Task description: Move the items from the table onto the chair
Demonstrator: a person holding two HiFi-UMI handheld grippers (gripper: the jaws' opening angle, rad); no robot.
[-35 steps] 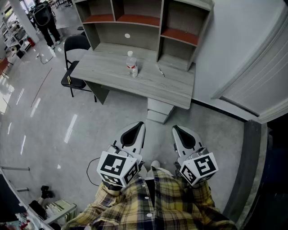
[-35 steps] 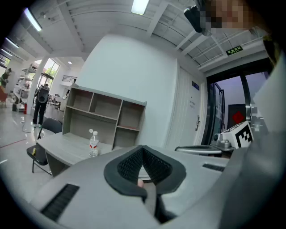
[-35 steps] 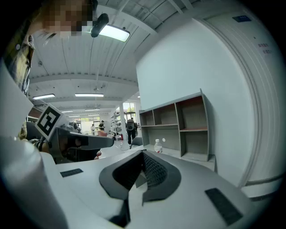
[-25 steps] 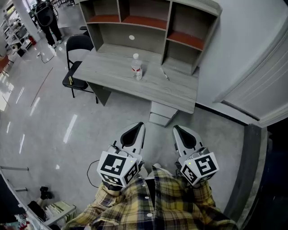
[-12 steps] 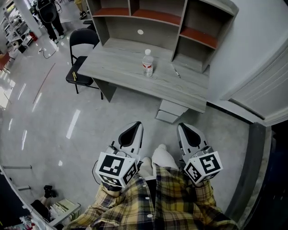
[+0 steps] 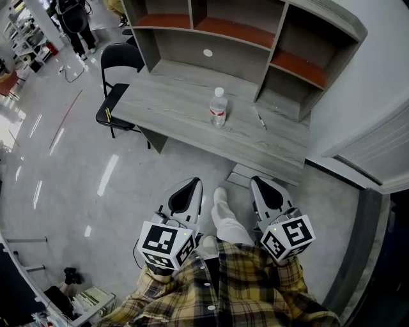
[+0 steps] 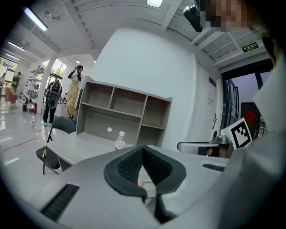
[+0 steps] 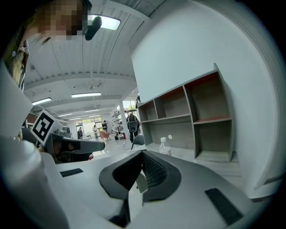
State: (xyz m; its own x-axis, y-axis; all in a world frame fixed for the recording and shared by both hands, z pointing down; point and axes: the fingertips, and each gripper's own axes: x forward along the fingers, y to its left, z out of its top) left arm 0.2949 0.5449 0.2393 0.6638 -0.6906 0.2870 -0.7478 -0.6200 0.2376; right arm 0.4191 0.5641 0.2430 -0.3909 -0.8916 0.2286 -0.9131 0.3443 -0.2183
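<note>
desk ahead; both hand-held grippers closed, empty

Finding: large open-plan office or institutional workspace. A grey wood-grain desk carries an open-shelf hutch along its rear edge, with a black folding chair at its left end. Polished grey floor lies in front of the desk. Beyond the chair, a person stands near storage racks. Strip lights overhead; a green exit sign hangs right of the desk.
</note>
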